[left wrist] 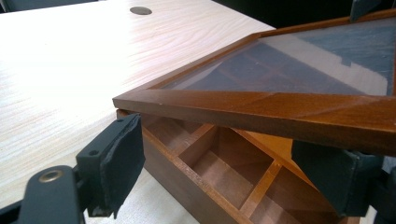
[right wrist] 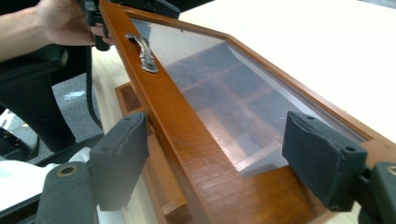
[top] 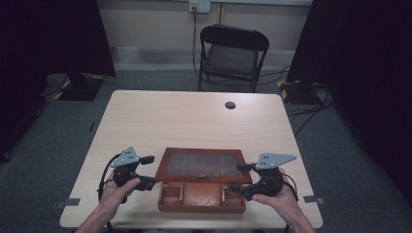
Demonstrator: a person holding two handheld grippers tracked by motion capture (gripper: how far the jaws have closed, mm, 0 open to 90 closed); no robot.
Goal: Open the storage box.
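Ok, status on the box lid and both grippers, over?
Left gripper and right gripper open, straddling the lid's front corners. Glass lid half raised over wooden box. Nothing in the way.

Surface (top: pixel 194 116): pale beige wood grain, dark round grommet (top: pixel 230 105).
Box (top: pixel 201 196): reddish-brown wood, compartments same tone.
Lid (top: pixel 204 165): red-brown frame, clear glass pane, dull silver handle (right wrist: pixel 144 52).
Left hand-held gripper (top: pixel 145 171), right hand-held gripper (top: pixel 239 177): black, grey plates on top.
Chair (top: pixel 232 53): black.
Floor (top: pixel 43 141): grey carpet.
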